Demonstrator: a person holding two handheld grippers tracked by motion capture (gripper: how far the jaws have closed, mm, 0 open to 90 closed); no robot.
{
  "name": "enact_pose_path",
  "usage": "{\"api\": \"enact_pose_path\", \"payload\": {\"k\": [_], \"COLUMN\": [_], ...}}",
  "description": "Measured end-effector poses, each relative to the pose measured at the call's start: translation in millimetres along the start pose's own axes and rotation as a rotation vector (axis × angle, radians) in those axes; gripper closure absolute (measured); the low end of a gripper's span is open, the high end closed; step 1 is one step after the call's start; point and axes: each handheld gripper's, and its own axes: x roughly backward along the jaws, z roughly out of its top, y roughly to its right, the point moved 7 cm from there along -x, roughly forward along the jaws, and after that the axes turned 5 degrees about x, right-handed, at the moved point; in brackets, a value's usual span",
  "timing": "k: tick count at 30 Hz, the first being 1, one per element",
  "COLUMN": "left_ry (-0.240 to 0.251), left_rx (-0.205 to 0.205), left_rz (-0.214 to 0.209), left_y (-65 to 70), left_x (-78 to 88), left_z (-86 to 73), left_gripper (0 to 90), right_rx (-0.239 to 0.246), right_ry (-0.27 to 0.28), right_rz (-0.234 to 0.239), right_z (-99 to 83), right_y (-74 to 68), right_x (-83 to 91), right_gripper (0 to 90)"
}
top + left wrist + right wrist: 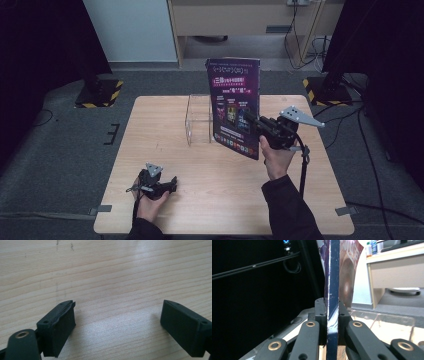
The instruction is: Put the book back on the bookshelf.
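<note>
A dark purple printed booklet stands upright above the wooden table, lifted off its surface. My right gripper is shut on the booklet's right edge. In the right gripper view the booklet is seen edge-on, pinched between the two black pads. A clear acrylic holder stands on the table just behind and left of the booklet. My left gripper rests low near the front left of the table. Its jaws stand wide apart over bare wood with nothing between them.
Two black stands with yellow-and-black striped bases flank the table at the back left and back right. A wooden cabinet and cables lie beyond on the grey floor. A white panel stands at the back left.
</note>
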Motion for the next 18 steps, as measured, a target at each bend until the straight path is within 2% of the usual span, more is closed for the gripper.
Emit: {"api": "enact_pose_path", "payload": {"k": [6,18], "left_ry": [0.0,-0.001], "left_rx": [0.0,0.0], "left_rz": [0.0,0.0], "left_y": [0.1,0.2], "left_x": [-0.1,-0.2], "left_z": [0.0,0.0], "left_gripper": [11.2,11.0], "right_rx": [0.004,0.007], "right_ry": [0.039,0.082], "right_rz": [-0.046,-0.118], "right_z": [13.0,28.0], "right_y": [13.3,34.7], "right_x": [-1.9,2.7], "right_gripper": [84.3,84.3]}}
